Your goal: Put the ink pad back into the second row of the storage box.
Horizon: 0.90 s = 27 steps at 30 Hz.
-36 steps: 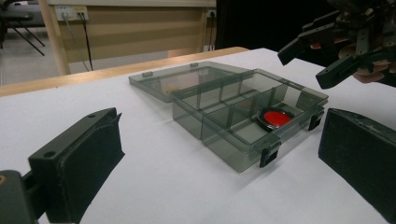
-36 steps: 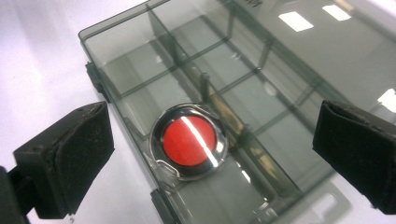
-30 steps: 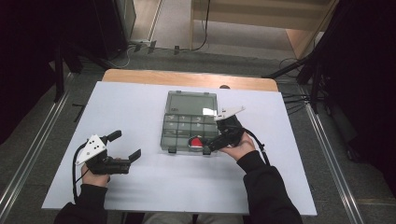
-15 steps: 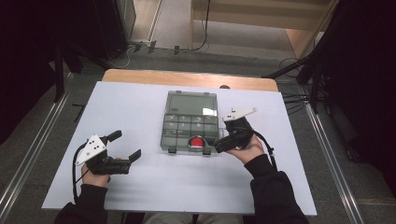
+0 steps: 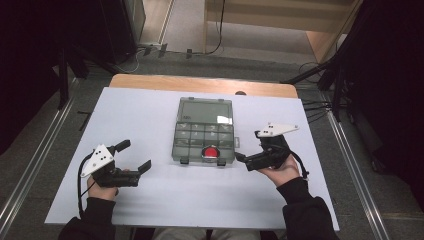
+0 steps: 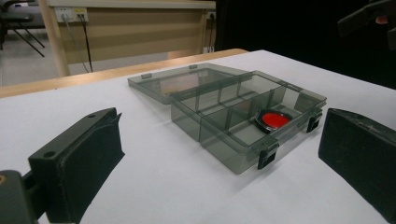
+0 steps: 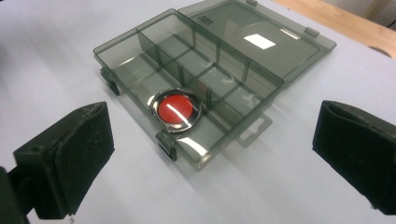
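Observation:
A smoky clear compartment box (image 5: 186,150) lies mid-table with its lid (image 5: 205,111) folded flat on the far side. A red disc with a metal rim (image 5: 211,152) sits in a front-row compartment, right of the middle. My right gripper (image 5: 248,146) stands open and empty just right of the box, with its jaws pointing at it. From the right gripper view (image 7: 215,135) the disc (image 7: 175,106) lies ahead between the jaws. My left gripper (image 5: 134,155) rests open and empty at the front left, apart from the box (image 6: 219,135).
A white sheet (image 5: 150,200) covers the table, and bare wood (image 5: 200,84) shows along the far edge. Metal rails (image 5: 30,170) run along both sides. Cables lie on the floor beyond the table. Open table surface lies in front of the box and to its left.
My right gripper has drawn back from the box's front-right corner to the right and toward me, jaws open. The red disc stays in its compartment. The left gripper has not moved.

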Tool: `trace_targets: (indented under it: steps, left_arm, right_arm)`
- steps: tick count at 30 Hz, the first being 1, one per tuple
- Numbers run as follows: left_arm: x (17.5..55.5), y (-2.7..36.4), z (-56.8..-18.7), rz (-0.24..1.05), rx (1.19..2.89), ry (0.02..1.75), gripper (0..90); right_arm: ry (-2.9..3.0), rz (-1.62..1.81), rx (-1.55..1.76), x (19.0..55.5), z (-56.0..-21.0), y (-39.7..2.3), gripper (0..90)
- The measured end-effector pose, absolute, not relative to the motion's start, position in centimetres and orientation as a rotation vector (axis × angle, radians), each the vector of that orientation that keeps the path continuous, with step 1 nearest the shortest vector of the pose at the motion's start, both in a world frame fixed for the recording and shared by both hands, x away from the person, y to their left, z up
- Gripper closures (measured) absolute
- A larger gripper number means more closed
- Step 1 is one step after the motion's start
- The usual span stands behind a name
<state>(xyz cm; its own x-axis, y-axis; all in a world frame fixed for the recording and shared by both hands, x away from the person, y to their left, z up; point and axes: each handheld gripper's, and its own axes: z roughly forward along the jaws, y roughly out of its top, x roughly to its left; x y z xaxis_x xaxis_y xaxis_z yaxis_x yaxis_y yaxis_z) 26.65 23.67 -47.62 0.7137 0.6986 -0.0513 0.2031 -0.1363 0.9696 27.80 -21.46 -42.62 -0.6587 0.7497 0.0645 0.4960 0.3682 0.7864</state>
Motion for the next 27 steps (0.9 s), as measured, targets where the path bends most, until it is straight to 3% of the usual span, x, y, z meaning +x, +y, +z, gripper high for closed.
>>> trace_targets:
  steps: [27]
  left_arm:
    - [26.4,23.7,-47.6,0.492,1.687,0.734,0.0]
  right_arm:
    - [2.091,1.326,1.257,23.0,-47.4,-26.7,0.0]
